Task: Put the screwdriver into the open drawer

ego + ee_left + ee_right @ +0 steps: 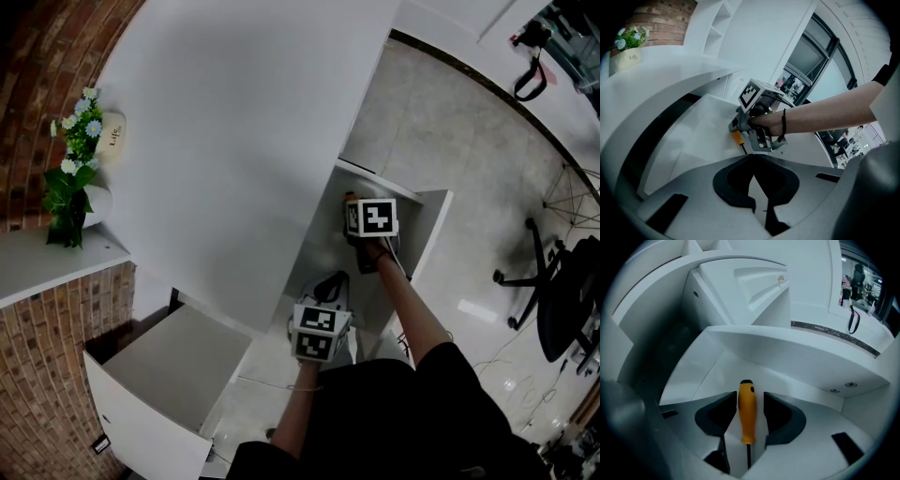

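The screwdriver (746, 413) has an orange handle and a dark shaft. It lies lengthwise between the jaws of my right gripper (746, 397), handle pointing away. A thin gap shows beside the handle on the right, so the pads do not press on it. This gripper reaches down into the open white drawer (424, 225), and the screwdriver's (737, 138) handle shows under it just above the drawer floor (705, 376). My left gripper (751, 159) hangs in front of the drawer, fingertips together, nothing between them.
A white tabletop (244, 131) spans above the drawer. A potted plant with flowers (73, 159) stands on a shelf at the left. A second white unit (169, 366) stands open at the lower left. An office chair (553, 291) is on the floor to the right.
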